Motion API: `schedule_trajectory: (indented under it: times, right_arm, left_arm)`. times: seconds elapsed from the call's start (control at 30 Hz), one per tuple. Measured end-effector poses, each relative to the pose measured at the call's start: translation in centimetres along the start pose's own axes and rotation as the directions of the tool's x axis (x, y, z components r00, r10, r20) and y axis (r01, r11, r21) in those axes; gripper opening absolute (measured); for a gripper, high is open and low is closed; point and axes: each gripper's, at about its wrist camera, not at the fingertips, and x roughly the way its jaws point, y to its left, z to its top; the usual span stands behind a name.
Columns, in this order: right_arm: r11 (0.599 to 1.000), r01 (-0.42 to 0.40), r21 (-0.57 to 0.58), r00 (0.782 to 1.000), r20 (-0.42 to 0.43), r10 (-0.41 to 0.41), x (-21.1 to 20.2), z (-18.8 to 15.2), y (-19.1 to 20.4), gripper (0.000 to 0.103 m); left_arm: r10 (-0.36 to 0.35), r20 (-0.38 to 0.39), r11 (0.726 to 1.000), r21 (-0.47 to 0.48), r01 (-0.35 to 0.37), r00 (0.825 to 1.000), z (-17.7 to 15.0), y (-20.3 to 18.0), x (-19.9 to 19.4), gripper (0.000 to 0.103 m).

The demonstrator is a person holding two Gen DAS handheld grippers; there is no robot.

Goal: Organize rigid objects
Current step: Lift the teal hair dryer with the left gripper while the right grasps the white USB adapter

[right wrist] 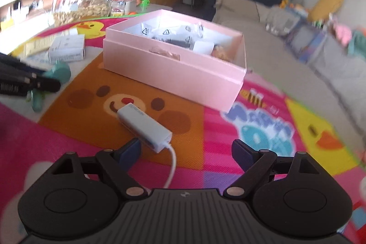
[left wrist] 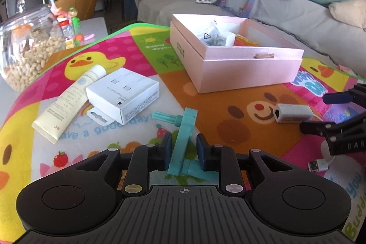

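The pink box (left wrist: 240, 70) ahead of both tools already holds several packets. The left tool (left wrist: 183, 150) is clenched on a teal plastic piece (left wrist: 183, 141). The right tool (right wrist: 186, 152) is released, with the white adapter (right wrist: 144, 127) just ahead of its left finger, while a white carton (left wrist: 123, 95) and a cream tube (left wrist: 68, 102) remain on the counter left of the left tool.

A pale pink box (left wrist: 240, 70) sits at twelve o'clock on a mat (left wrist: 228, 106) patterned with yellow ducks and a brown bear face. At ten o'clock lie a white carton (left wrist: 123, 95) and a cream tube (left wrist: 68, 102); the crank piece (left wrist: 183, 141) is teal.
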Motion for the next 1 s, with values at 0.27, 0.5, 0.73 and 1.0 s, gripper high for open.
schedule_trajectory:
  times: [0.27,0.5,0.73,1.0]
  right_arm:
    - [0.998,-0.023,0.055,1.000,0.000,0.023,0.4,-0.3,-0.5,0.088]
    - [0.998,-0.024,0.063,1.000,0.001,0.024,0.4,-0.3,-0.5,0.088]
    - [0.985,-0.094,0.142,0.995,-0.014,0.097,0.4,0.1,-0.4,0.088]
    - [0.991,-0.120,0.065,0.993,-0.008,0.120,0.5,0.3,3.0,0.087]
  left_arm:
    - [-0.131,-0.073,0.991,-0.046,0.128,0.989,0.5,0.3,-0.3,0.034]
    - [-0.203,-0.127,0.961,-0.217,0.172,0.971,1.3,1.7,0.1,0.034]
    - [-0.107,-0.147,0.994,-0.039,0.102,0.983,1.4,-1.4,0.0,0.047]
    - [-0.146,-0.100,0.986,-0.094,0.137,0.984,0.6,-0.7,-0.3,0.048]
